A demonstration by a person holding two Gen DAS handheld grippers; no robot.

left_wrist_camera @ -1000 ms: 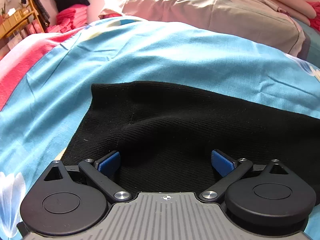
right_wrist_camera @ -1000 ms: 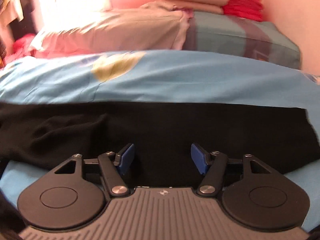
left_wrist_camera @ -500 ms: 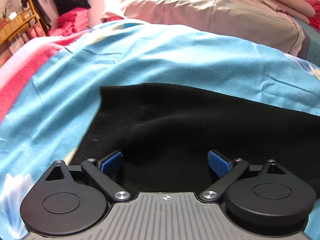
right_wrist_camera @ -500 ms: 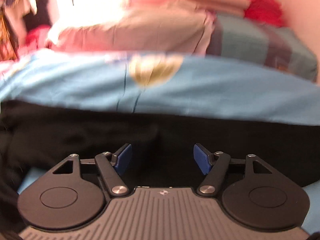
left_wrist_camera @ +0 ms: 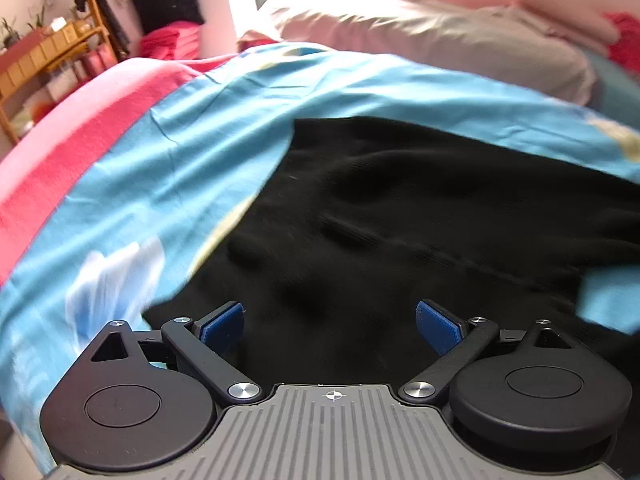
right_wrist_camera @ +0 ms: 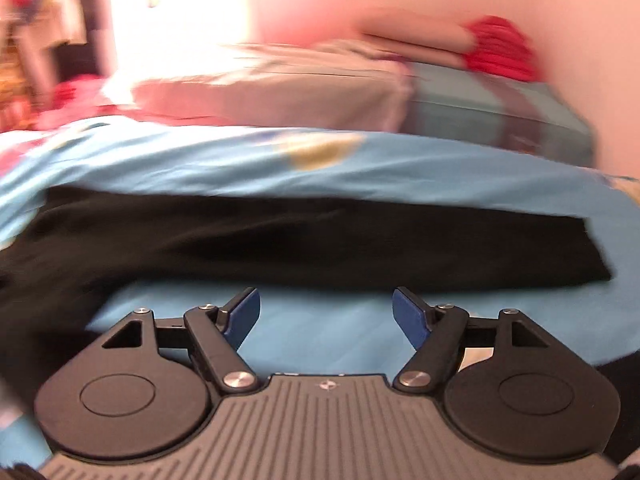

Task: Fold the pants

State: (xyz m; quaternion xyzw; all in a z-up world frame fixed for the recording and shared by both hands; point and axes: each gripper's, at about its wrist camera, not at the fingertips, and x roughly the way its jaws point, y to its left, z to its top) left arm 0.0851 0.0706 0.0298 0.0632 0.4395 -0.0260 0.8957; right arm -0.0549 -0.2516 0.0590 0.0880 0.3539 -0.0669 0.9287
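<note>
Black pants (left_wrist_camera: 400, 216) lie spread across the blue bedsheet (left_wrist_camera: 192, 168), rumpled with several soft folds. My left gripper (left_wrist_camera: 330, 322) hovers over their near part, open, with nothing pinched between its blue pads (left_wrist_camera: 224, 326). In the right wrist view the pants (right_wrist_camera: 300, 248) form a long dark band across the sheet (right_wrist_camera: 328, 328), ending in a straight edge at the right. My right gripper (right_wrist_camera: 326, 314) is over bare sheet just short of that band. Its jaws are opening with nothing between them.
Pillows (left_wrist_camera: 440, 40) and folded bedding (right_wrist_camera: 496, 46) line the far side of the bed by a pink wall. A wooden shelf (left_wrist_camera: 44, 52) and hanging clothes stand at the far left. A red stripe (left_wrist_camera: 72, 148) runs along the sheet's left edge.
Both grippers have pulled back from the pants and risen a little. The right one, earlier over black cloth, now sits over blue sheet with its jaws wider. Both views are motion-blurred.
</note>
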